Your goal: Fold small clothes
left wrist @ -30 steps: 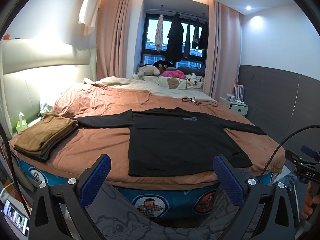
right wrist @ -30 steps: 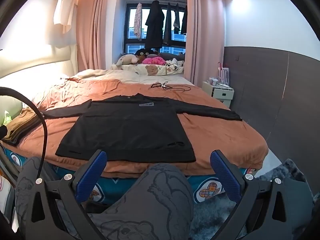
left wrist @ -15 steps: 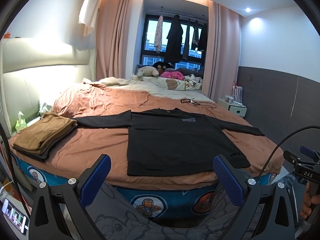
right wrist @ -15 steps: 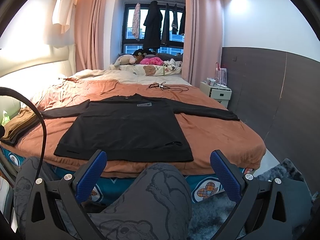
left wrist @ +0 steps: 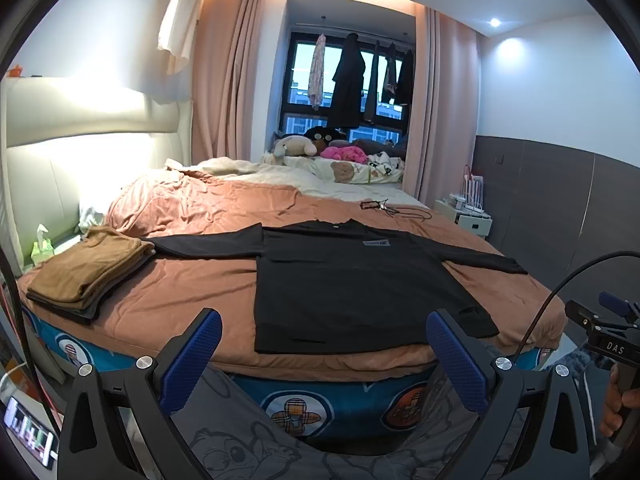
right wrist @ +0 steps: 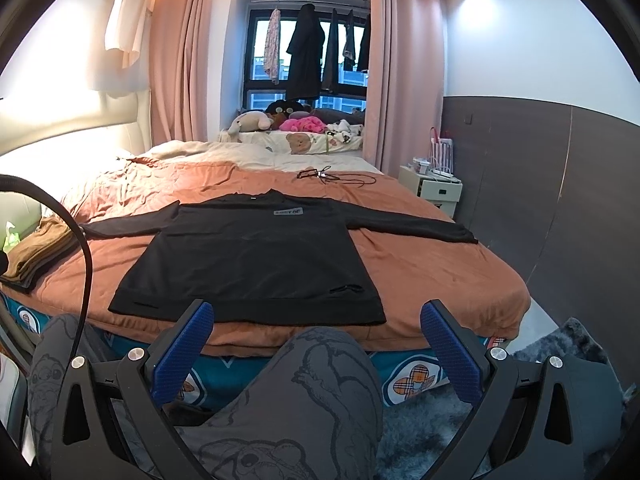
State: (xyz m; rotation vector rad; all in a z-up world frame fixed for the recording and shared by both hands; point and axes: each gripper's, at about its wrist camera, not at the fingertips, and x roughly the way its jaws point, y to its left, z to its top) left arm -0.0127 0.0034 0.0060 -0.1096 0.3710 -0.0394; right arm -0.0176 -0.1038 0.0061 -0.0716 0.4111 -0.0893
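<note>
— Black knit, long-sleeved: where did the shirt (left wrist: 352, 280) lie?
— Flat on the rust-brown bedspread (left wrist: 180, 280), sleeves spread wide, hem along the near edge of the bed.
— Surroundings?
— Folded brown clothes (left wrist: 88, 272) sat at the left corner, a cable (right wrist: 340, 176) beyond the collar. Bare bedspread flanked both sides of the shirt.
— Grippers?
— The left gripper (left wrist: 324, 344) and the right gripper (right wrist: 316, 334) were both spread wide, holding nothing, short of the hem.
</note>
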